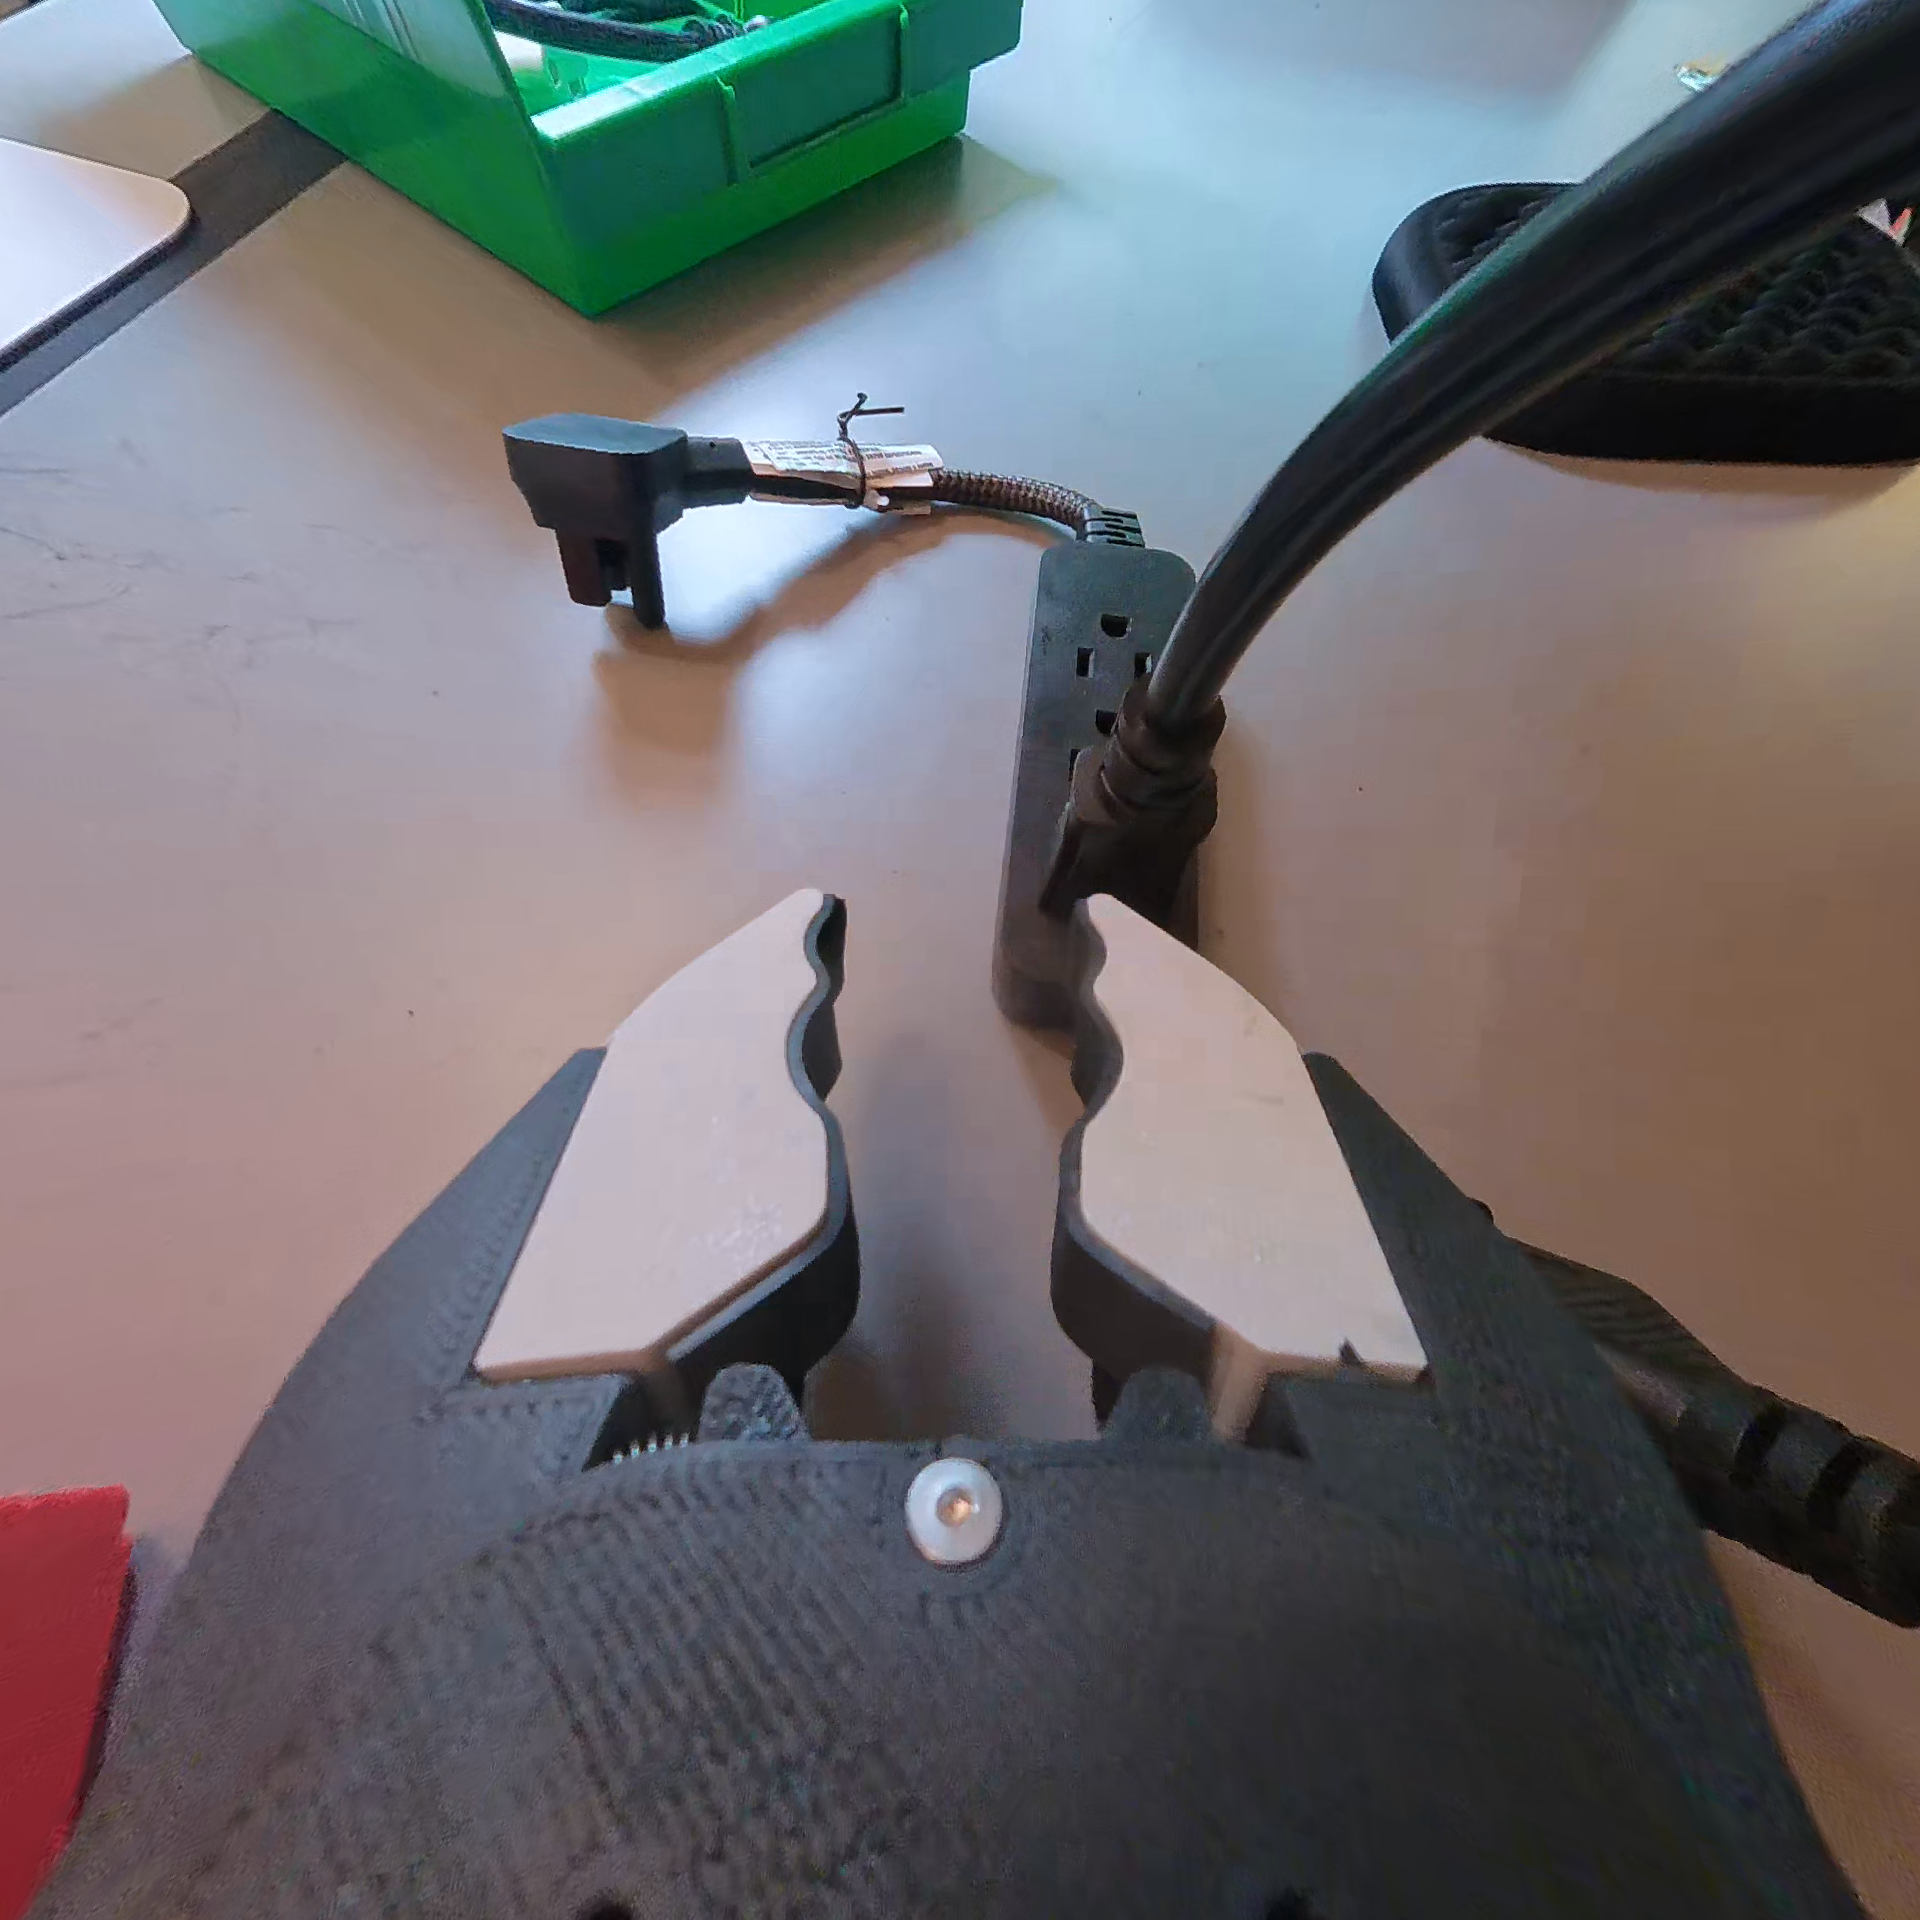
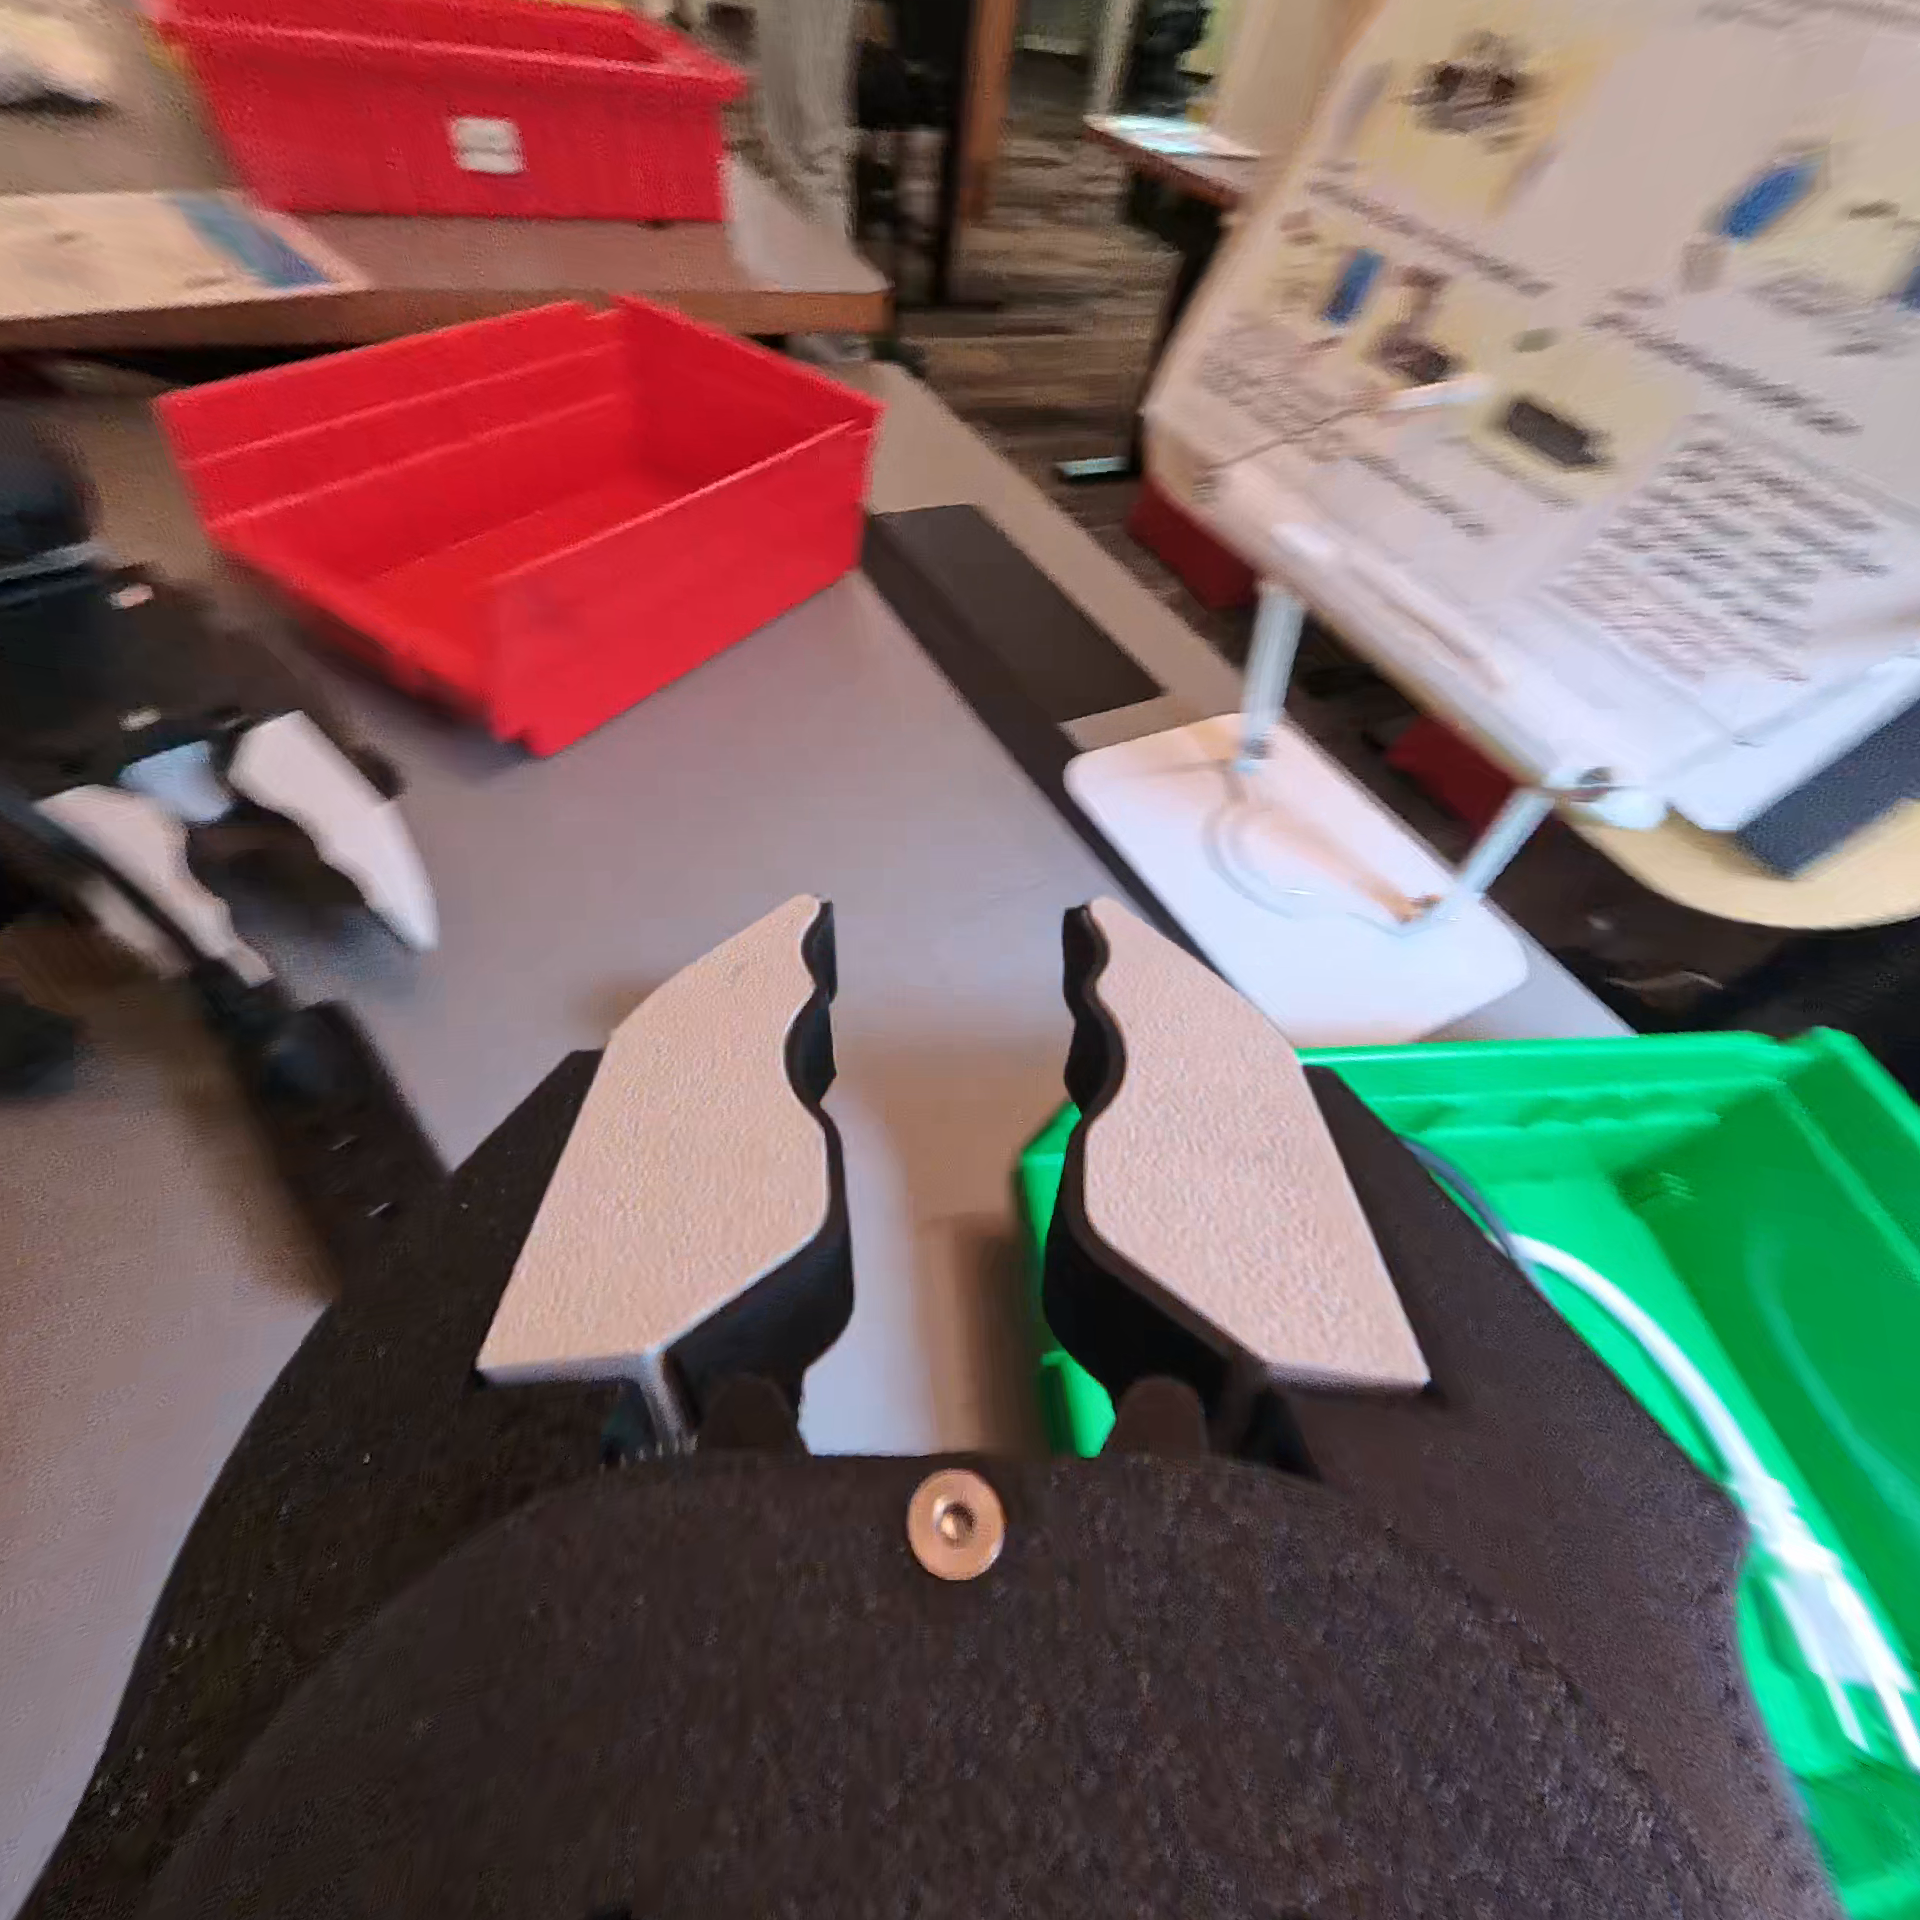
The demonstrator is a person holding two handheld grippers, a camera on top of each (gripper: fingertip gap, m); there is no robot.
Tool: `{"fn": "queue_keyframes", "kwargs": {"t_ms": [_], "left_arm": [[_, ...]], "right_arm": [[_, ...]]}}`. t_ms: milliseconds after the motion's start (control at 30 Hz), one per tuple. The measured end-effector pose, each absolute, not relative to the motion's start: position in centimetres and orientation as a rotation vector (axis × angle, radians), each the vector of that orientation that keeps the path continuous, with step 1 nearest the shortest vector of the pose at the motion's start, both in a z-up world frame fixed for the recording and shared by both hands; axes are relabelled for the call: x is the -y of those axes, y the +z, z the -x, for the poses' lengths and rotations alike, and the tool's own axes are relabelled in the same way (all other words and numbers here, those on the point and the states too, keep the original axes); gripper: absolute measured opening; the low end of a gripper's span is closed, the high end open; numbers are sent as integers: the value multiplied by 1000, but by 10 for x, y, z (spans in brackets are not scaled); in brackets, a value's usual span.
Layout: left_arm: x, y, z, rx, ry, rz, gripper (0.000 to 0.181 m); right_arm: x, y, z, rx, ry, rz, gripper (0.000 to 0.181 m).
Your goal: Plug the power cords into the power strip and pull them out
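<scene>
Left wrist view: the left tool [image 1: 961,914] is open and empty, just before the black power strip [image 1: 1091,748] on the desk [image 1: 312,831], where a thick black cord's plug [image 1: 1138,821] is seated. Right wrist view: the right tool [image 2: 948,920] is open, empty, beside a green bin [image 2: 1662,1164].

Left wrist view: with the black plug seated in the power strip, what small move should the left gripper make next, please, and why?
Probably ease the open, empty left gripper forward and rightward to straddle the black moulded plug. It stands seated in the black rectangular power strip, just beyond the right fingertip.
</scene>
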State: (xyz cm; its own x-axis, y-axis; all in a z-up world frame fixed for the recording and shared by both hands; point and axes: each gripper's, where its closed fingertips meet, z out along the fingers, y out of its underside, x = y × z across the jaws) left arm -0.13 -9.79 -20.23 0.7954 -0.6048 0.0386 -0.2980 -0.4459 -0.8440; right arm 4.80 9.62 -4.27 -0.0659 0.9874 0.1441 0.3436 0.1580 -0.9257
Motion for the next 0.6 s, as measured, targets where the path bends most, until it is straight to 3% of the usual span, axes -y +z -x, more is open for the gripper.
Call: {"fn": "queue_keyframes", "kwargs": {"t_ms": [267, 600], "left_arm": [[100, -207, -5, -705, -413, 2068, 42], [109, -204, -19, -786, -478, 2054, 41]], "right_arm": [[9, -126, -61, 1917, 1005, 1220, 41], [92, -180, -48, 2200, 1128, 1092, 38]]}}
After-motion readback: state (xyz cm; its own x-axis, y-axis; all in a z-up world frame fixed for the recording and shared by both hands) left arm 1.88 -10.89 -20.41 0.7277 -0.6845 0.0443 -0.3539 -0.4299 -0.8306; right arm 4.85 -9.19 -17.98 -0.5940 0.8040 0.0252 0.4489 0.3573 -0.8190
